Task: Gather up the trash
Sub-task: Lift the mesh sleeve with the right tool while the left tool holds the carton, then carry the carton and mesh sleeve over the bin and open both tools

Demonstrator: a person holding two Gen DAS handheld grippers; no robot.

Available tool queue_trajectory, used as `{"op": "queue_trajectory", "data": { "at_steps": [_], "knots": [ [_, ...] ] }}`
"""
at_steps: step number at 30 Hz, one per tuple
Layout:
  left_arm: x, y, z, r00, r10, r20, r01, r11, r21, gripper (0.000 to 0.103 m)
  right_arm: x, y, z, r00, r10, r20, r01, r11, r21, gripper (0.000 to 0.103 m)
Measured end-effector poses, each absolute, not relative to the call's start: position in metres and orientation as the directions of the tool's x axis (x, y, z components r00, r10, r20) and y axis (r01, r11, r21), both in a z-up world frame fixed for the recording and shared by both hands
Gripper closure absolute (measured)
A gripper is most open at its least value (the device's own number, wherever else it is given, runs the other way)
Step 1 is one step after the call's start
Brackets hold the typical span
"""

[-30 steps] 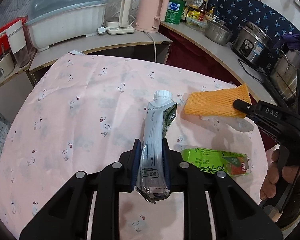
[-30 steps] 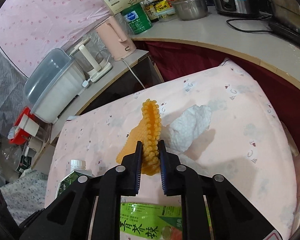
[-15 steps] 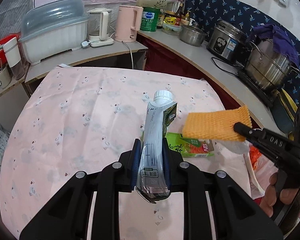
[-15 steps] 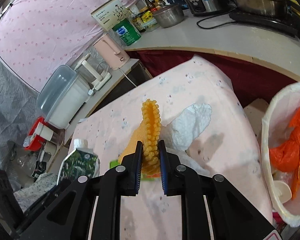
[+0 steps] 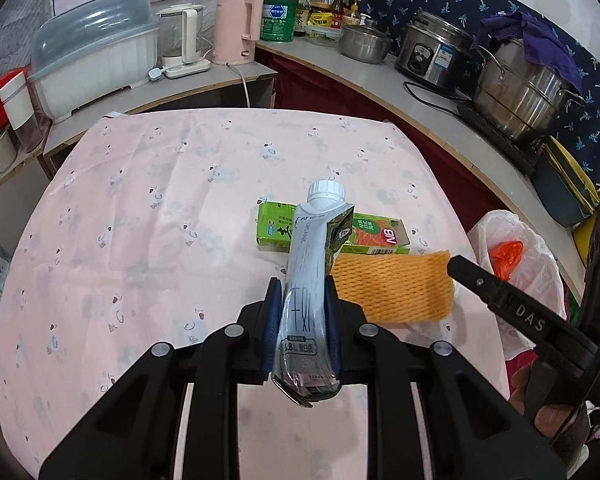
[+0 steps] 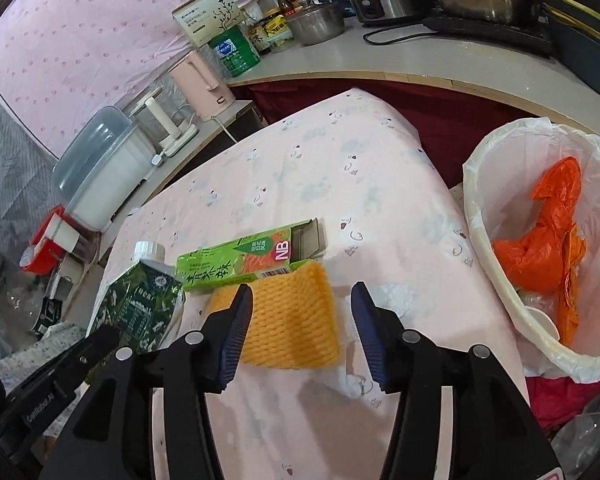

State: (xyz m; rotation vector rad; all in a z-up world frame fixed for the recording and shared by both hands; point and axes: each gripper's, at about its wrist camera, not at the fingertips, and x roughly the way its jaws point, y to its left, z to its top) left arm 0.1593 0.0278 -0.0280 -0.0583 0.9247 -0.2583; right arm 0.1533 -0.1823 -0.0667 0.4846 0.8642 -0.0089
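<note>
My left gripper (image 5: 302,304) is shut on a crushed grey-and-green milk carton (image 5: 308,280) with a white cap, held above the pink tablecloth (image 5: 160,220). My right gripper (image 6: 302,294) has its jaws opening. The orange foam net (image 6: 292,320) lies flat between and below its fingers, and neither pad presses on it. A white tissue (image 6: 396,294) shows under the net. Just beyond the net lies a green tea box (image 6: 240,266) with one end open. In the left wrist view the net (image 5: 392,292) sits beside the right gripper's finger (image 5: 500,300).
A bin with a white liner (image 6: 496,256) stands off the table's right edge and holds an orange bag (image 6: 540,232). Behind the table runs a counter with a pink kettle (image 5: 236,28), a lidded white box (image 5: 96,52) and steel pots (image 5: 520,84).
The right jaws have spread apart and let go of the foam net, which now lies flat. Both grippers have moved toward the table's edge by the bin, the left still holding the carton.
</note>
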Motion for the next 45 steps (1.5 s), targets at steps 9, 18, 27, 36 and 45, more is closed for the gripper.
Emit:
{"op": "queue_trajectory", "data": {
  "at_steps": [9, 18, 27, 36, 45],
  "knots": [
    [0.157, 0.026, -0.033, 0.565, -0.232, -0.791, 0.196, 0.97, -0.145, 0.083, 0.171, -0.181, -0.09, 0.611, 0.223, -0.76, 0.196, 0.887, 0.418, 0.085],
    [0.155, 0.023, -0.022, 0.583, -0.234, -0.778, 0.193, 0.97, -0.147, 0.083, 0.161, -0.189, -0.054, 0.692, 0.22, -0.687, 0.169, 0.876, 0.451, 0.093],
    [0.145, 0.003, 0.001, 0.613, -0.255, -0.747, 0.234, 0.963, -0.136, 0.083, 0.142, -0.219, -0.014, 0.77, 0.174, -0.614, 0.182, 0.862, 0.473, 0.093],
    [0.135, -0.051, 0.016, 0.613, -0.304, -0.729, 0.331, 0.937, -0.112, 0.083, 0.111, -0.272, -0.001, 0.807, 0.09, -0.584, 0.258, 0.836, 0.485, 0.093],
    [0.125, -0.126, 0.017, 0.567, -0.376, -0.733, 0.456, 0.884, -0.101, 0.083, 0.07, -0.337, -0.004, 0.817, -0.018, -0.577, 0.362, 0.795, 0.487, 0.093]
  ]
}}
